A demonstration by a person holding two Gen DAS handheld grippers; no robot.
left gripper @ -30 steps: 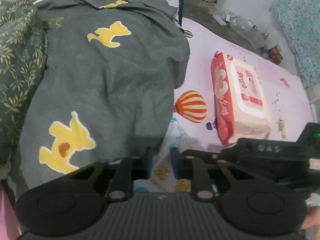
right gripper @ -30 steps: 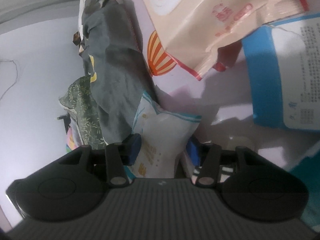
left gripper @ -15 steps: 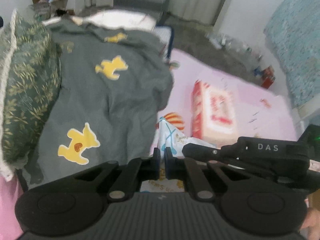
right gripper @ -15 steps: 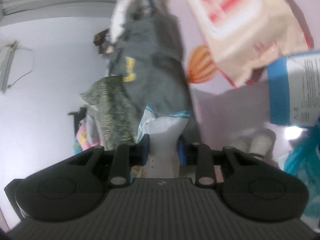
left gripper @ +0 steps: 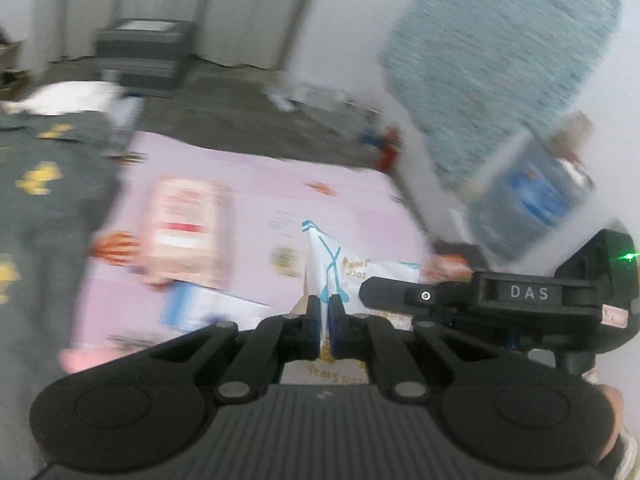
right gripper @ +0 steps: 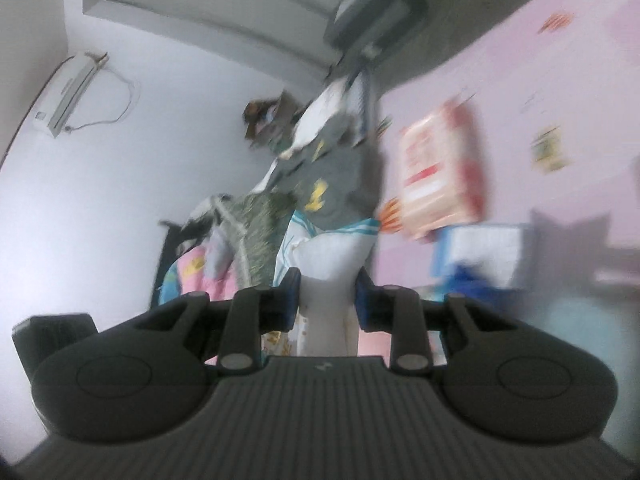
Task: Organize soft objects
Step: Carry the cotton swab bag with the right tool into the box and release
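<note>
The left gripper (left gripper: 324, 312) is clenched on a thin edge of the white pouch (left gripper: 326, 264), its jaws nearly together. The right gripper (right gripper: 327, 300) grasps the same white pouch (right gripper: 332, 256) across a thicker fold, jaws pressing both sides. The pouch hangs between the two, lifted clear of the pink mat (left gripper: 256, 184). On the mat lie a red wipes pack (left gripper: 184, 220) and, at the left, a grey blanket (left gripper: 44, 200). Background detail is blurred.

"DAS" in white letters on right claw (left gripper: 374, 293) body, pack (left gripper: 352, 272) print blurred, unreadable
</note>
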